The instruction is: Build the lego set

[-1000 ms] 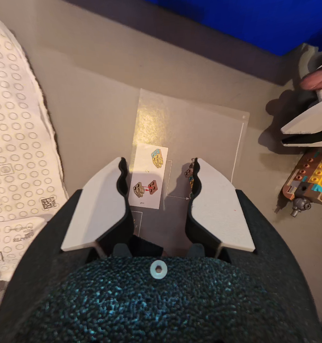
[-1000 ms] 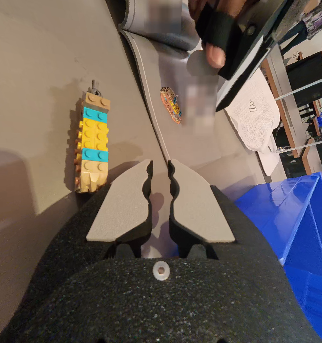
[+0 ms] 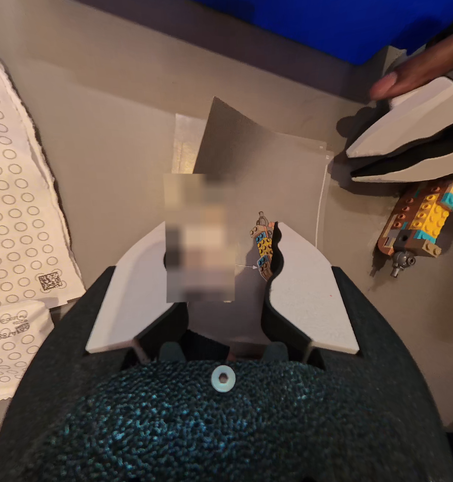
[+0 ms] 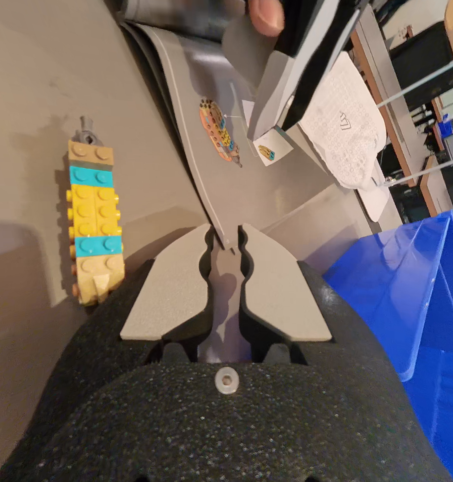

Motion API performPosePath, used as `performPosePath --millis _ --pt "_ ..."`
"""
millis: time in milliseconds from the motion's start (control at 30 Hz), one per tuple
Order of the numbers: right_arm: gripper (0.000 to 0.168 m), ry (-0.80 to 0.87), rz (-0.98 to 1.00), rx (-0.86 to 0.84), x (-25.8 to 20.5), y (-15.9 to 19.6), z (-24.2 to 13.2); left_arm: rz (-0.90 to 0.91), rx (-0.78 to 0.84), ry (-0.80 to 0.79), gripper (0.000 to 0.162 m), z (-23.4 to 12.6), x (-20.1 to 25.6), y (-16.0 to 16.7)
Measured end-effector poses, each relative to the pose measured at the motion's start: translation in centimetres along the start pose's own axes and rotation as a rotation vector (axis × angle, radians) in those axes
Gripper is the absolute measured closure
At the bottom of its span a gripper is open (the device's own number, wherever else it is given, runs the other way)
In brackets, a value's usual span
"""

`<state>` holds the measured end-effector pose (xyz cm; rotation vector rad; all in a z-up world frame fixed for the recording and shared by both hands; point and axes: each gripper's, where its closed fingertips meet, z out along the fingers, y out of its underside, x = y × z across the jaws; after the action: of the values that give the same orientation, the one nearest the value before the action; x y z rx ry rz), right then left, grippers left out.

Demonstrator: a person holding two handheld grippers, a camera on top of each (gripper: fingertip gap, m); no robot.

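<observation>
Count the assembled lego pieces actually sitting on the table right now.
1: the brick assembly lies on the grey table left of the instruction booklet. The others are only pictures in the booklet. Loose bricks may lie out of view.

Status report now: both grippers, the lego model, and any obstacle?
Left gripper open over instruction booklet. Right gripper open, page corner between its fingers. Lego model untouched on table. No obstacle.

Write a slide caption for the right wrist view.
Right tongs open around the instruction booklet corner, beside the half-built Lego model on the table.
</observation>
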<state>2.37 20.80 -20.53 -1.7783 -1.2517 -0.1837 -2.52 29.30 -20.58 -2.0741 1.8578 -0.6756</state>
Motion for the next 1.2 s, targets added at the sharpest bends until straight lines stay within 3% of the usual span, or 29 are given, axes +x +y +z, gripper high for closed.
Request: performPosePath --millis 233,467,600,867,1200 --pt "0.137 0.018 0.16 0.004 1.2 -1.9 0.4 0.034 -0.003 0.011 0.097 -0.4 0.2 0.3" --pt "0.096 -0.025 0.48 0.057 2.9 -5.1 1.6 0.049 -0.014 0.023 0.097 -0.1 0.3 0.6" --pt "0.085 -0.062 0.686 0.062 4.2 -5.5 2.9 0.061 -0.024 0.026 0.097 0.1 0.4 0.7" --pt "0.086 -0.06 0.831 -0.027 4.7 -3.0 5.5 0.078 -0.053 0.028 0.101 0.4 0.5 1.1" --pt "0.1 -0.189 0.897 0.008 3.8 -3.3 5.3 0.085 -0.046 0.045 0.101 0.2 0.8 1.2"
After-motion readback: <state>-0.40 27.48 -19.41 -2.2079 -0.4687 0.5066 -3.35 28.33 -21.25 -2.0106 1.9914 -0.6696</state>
